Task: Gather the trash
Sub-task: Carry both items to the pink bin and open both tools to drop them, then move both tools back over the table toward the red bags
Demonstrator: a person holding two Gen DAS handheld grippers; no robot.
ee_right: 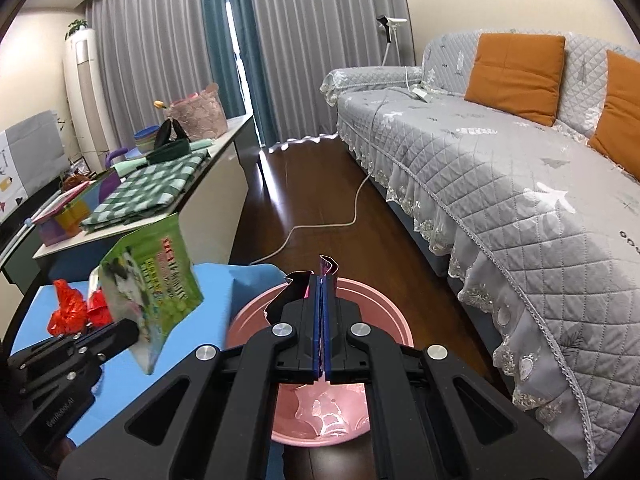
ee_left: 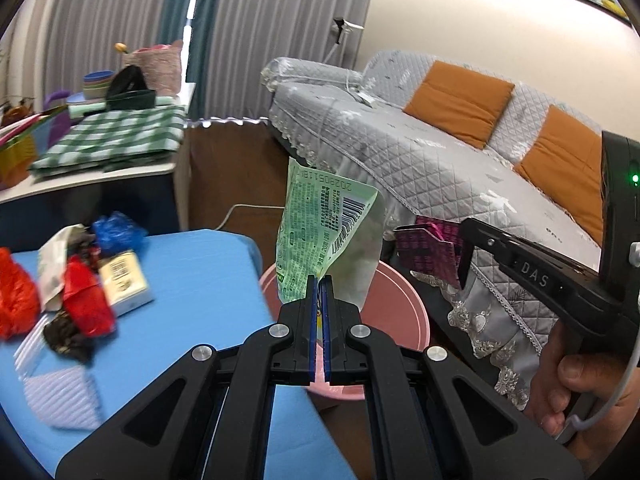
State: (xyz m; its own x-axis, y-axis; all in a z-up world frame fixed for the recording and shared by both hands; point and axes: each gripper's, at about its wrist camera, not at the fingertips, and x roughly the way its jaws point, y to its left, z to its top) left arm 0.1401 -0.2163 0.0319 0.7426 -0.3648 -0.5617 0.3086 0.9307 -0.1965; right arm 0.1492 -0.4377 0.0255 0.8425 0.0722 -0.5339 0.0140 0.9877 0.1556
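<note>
The left gripper [ee_left: 320, 280] has its jaws clamped on a green snack bag [ee_left: 324, 228], holding it upright above the near rim of the pink bin [ee_right: 320, 364] on the dark floor. Just to its right, the right gripper [ee_right: 322, 280] is pinched tight on a crumpled magenta wrapper [ee_left: 426, 246], over the same bin. On the blue table [ee_left: 192, 276] to the left lie red bags [ee_left: 86, 300], a blue bag [ee_left: 118, 232] and a small carton [ee_left: 124, 280]. A grey quilted sofa [ee_right: 500, 168] runs along the right.
</note>
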